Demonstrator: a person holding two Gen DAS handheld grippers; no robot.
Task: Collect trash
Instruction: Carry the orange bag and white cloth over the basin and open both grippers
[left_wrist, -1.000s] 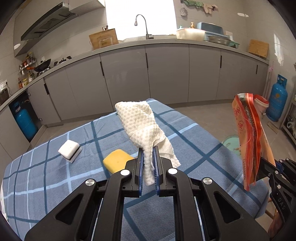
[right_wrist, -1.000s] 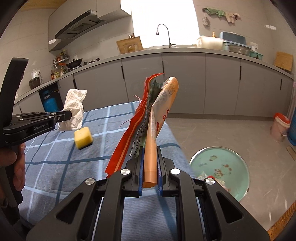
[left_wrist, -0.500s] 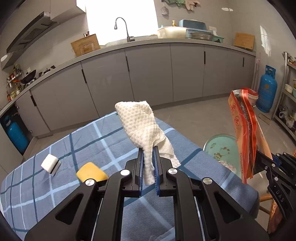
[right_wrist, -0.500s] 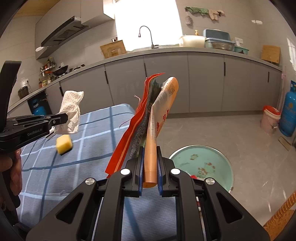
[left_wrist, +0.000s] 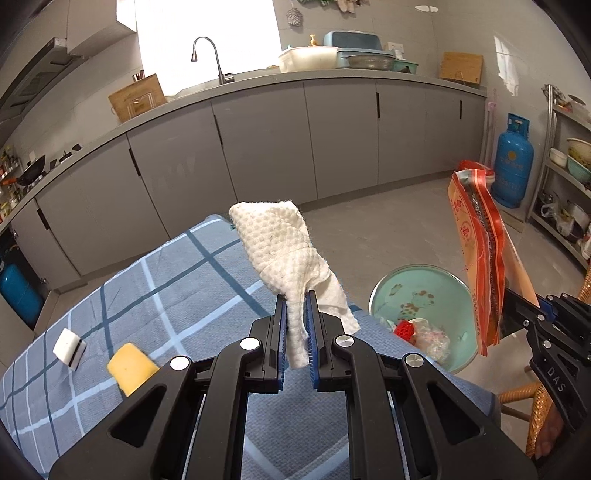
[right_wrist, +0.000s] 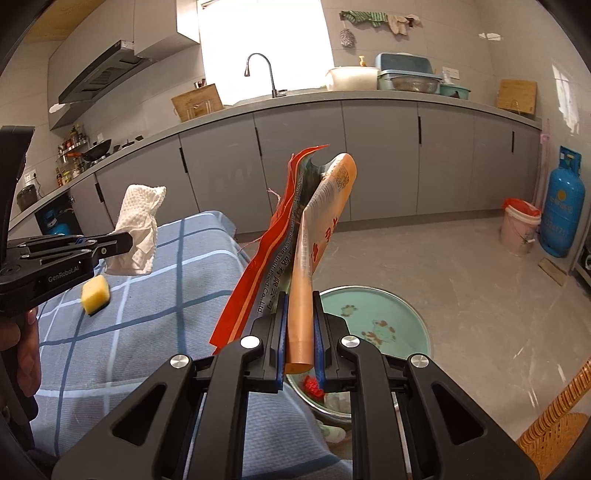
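White dimpled paper towel (left_wrist: 284, 254) is pinched in my left tongs (left_wrist: 295, 332), and the orange-red snack wrapper (right_wrist: 306, 236) is clamped in my right tongs (right_wrist: 300, 332). Both hang over the far edge of the blue-checked table (left_wrist: 166, 280). I judge this the carry step. Next I must bring each over the green basin (left_wrist: 424, 291) on the floor and let go.
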